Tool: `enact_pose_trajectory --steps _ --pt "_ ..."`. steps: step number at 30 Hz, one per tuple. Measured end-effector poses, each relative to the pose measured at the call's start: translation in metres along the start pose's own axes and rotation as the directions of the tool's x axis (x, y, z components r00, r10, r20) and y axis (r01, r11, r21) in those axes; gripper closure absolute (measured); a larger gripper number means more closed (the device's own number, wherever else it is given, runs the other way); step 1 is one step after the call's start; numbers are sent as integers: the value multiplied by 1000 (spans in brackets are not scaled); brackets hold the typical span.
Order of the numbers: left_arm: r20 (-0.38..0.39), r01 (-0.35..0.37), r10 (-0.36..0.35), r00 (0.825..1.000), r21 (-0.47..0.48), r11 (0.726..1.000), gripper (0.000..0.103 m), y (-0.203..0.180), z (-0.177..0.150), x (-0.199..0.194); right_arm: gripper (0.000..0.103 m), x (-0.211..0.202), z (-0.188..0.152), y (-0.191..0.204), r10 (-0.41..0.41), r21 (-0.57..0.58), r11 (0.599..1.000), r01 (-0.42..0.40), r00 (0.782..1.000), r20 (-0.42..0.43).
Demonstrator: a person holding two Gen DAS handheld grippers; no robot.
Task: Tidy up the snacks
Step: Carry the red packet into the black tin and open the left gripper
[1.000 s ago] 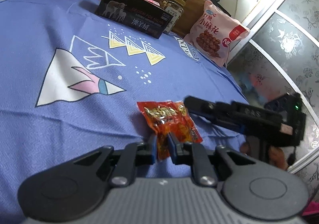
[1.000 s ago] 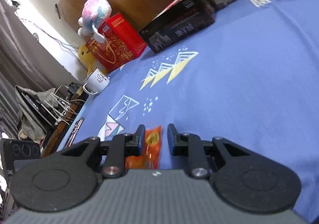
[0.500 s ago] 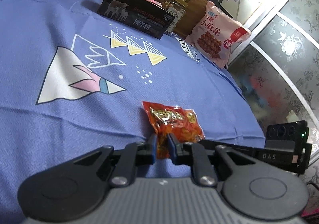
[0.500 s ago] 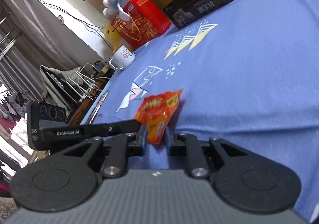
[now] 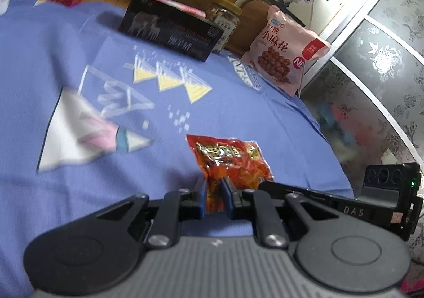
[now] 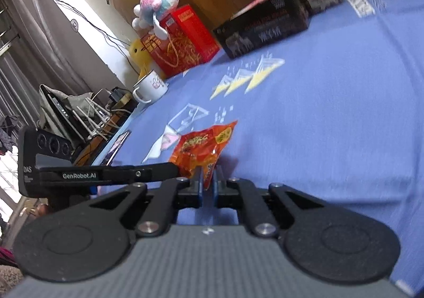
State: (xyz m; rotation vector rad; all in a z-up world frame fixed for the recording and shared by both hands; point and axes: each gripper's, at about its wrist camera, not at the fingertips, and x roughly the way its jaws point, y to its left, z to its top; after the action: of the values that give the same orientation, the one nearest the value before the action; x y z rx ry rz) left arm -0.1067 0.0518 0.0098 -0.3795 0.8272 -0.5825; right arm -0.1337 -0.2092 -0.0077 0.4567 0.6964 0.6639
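While the red snack packet (image 5: 230,162) sits over the blue cloth (image 5: 238,109) | left gripper (image 5: 214,197) pinches it | right gripper (image 6: 208,181) pinches it too

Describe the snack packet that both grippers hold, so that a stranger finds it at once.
On the blue cloth, near its front edge, lies a small red-orange packet, pinched by the left gripper and right gripper. Unlike the pink bag behind, it is flat and glossy.
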Motion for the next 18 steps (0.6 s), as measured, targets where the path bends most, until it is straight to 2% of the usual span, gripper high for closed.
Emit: enact_pose_trajectory --steps 6,9,15,18 --pt "-3 -18 18 1000 54 998 89 -11 48 19 93 13 34 -8 -36 -25 999 37 999 27" --pt "24 -21 19 1000 82 996 89 -15 80 27 93 18 62 -12 -43 -35 998 45 998 55" --pt "120 -55 39 992 133 990 89 -24 167 47 93 41 136 -22 -45 -70 996 54 991 124" --pt "142 -78 60 988 123 989 89 -19 212 66 93 62 181 -29 -55 -88 994 68 988 142"
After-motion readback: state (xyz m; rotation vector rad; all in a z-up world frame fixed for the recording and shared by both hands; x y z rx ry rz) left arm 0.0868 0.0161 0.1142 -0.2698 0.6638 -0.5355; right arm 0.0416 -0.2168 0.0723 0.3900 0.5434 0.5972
